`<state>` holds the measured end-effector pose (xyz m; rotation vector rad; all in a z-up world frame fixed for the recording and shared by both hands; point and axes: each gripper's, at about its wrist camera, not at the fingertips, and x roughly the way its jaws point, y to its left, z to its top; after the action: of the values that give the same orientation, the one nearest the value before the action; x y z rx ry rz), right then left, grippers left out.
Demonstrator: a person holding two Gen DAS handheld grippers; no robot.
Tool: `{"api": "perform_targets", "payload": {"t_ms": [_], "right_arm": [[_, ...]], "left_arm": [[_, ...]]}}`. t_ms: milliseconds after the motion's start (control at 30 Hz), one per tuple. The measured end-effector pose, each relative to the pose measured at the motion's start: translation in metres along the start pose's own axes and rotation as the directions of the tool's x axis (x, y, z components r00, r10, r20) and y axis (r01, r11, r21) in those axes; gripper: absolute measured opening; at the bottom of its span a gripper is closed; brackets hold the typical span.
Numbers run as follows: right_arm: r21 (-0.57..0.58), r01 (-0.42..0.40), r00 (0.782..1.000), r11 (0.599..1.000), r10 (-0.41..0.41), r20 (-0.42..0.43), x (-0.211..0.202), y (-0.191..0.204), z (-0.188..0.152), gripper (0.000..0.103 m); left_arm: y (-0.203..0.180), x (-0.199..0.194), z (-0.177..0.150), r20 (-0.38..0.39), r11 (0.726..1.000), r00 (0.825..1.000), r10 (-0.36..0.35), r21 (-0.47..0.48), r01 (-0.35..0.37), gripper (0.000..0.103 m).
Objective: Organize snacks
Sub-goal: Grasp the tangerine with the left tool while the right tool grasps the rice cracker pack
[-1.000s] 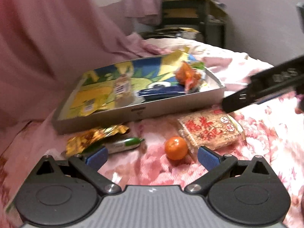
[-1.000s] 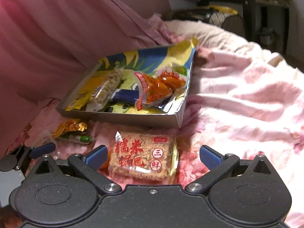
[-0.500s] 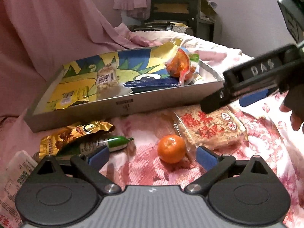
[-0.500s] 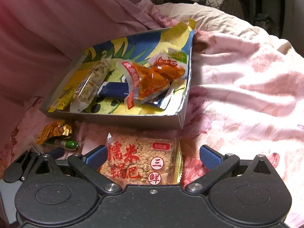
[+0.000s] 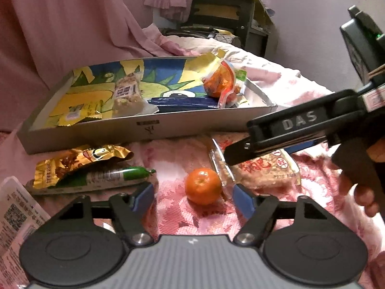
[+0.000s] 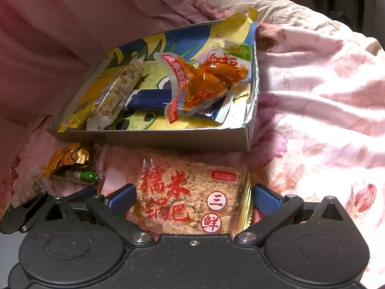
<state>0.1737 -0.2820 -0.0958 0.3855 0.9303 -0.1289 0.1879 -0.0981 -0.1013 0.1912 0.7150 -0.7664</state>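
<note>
Since a second ago: both tools have come lower and nearer the snacks, and the left hand-held gripper (image 5: 193, 198) has drawn its blue pads inward. Its jaws are closing now, with the mandarin (image 5: 203, 186) between them but the pads not yet touching it.

Landmark: the shallow grey cardboard box (image 5: 144, 130) on the pink floral bedspread (image 6: 312, 120).

- Inside the box: a cereal bar (image 5: 127, 95), a dark blue packet (image 5: 182, 102), an orange vacuum-packed snack (image 5: 217, 84) at its right end, a yellow wrapper (image 5: 79, 114) at its left end.
- In front of the box, on the bedspread: gold foil packet (image 5: 77, 160) towards the left, green-tipped sausage stick (image 5: 115, 175) just below it, mandarin in front of the box's middle, rice cracker packet (image 6: 190, 200) beside the mandarin on the right.
- Left of all this, at the frame edge: a white printed packet (image 5: 16, 214).

Right hand-held gripper (image 6: 192, 197): jaws apart, straddling the rice cracker packet in front of the box. Pads lie close to the packet's two side edges; a firm clamp is not shown. In the left view this tool's finger crosses over the packet, and a person's fingers (image 5: 365, 200) wrap its handle.
</note>
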Motion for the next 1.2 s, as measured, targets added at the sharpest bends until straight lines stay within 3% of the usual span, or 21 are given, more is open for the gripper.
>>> {"api": "perform_targets", "payload": {"t_ms": [500, 633, 1000, 1033, 1133, 1200], "right_arm": [[-0.004, 0.014, 1.000, 1.000, -0.014, -0.005, 0.012, 0.004, 0.001, 0.102], [0.046, 0.026, 1.000, 0.999, -0.025, -0.017, 0.005, -0.005, -0.002, 0.102], [0.156, 0.059, 0.997, 0.986, -0.051, -0.058, -0.009, -0.024, -0.008, 0.102], [0.164, 0.058, 0.997, 0.985, -0.049, -0.061, -0.009, -0.025, -0.007, 0.102], [0.185, 0.051, 0.997, 0.981, -0.038, -0.071, -0.010, -0.031, -0.004, 0.102], [0.190, 0.042, 0.997, 0.981, -0.027, -0.079, -0.013, -0.034, 0.001, 0.102]], "left_arm": [[0.017, -0.006, -0.001, -0.004, 0.982, 1.000, -0.018, -0.190, 0.017, 0.064], [0.017, -0.006, -0.001, -0.001, 0.975, 1.000, -0.009, -0.221, 0.008, 0.064], [-0.003, 0.004, 0.001, 0.026, 0.994, 0.999, 0.031, -0.103, -0.028, 0.062], [-0.004, 0.005, 0.001, 0.028, 0.995, 0.999, 0.035, -0.098, -0.032, 0.061], [-0.006, 0.005, 0.002, 0.034, 0.996, 0.998, 0.046, -0.078, -0.043, 0.037], [-0.006, 0.004, 0.002, 0.031, 0.995, 0.999, 0.045, -0.089, -0.042, 0.037]]}}
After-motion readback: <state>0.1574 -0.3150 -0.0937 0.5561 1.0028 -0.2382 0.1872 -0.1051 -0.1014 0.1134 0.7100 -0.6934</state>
